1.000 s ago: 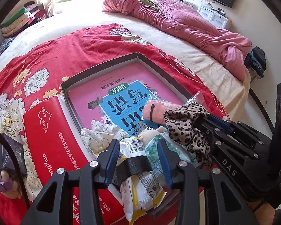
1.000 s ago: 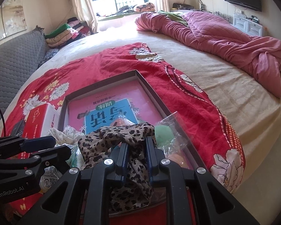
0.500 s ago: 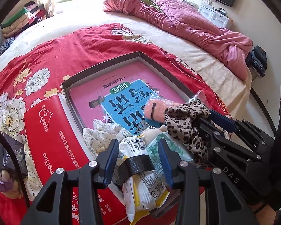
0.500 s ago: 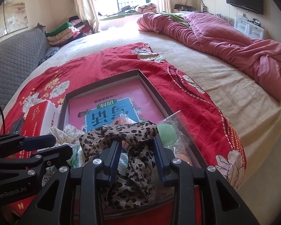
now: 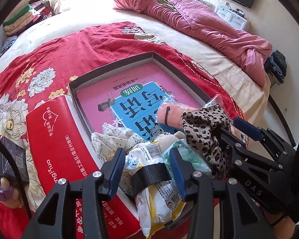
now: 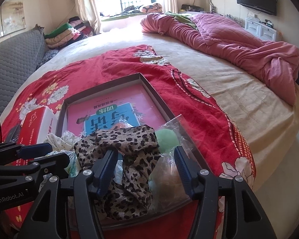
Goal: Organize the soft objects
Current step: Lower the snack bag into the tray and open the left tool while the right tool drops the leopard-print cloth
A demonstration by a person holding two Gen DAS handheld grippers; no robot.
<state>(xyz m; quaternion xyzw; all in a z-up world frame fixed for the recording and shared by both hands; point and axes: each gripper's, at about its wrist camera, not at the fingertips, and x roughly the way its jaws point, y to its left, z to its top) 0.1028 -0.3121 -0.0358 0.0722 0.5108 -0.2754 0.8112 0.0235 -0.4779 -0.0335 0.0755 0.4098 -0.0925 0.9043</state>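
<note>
Now | leopard cloth (image 6: 127, 159) | between right gripper (image 6: 145, 167) opening jaws, unclamped

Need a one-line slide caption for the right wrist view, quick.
Right gripper, jaws opening, releases the leopard-print scarf onto the soft items piled in the shallow box on the red bedspread.

Half buried under the leopard-print cloth (image 6: 117, 149): a peach plush piece (image 5: 169, 115) and a bagged green ball (image 6: 166, 140). Cut off at the left edge: a purple toy (image 5: 2, 191). Too small to read: the snack packet's (image 5: 159, 197) print.
</note>
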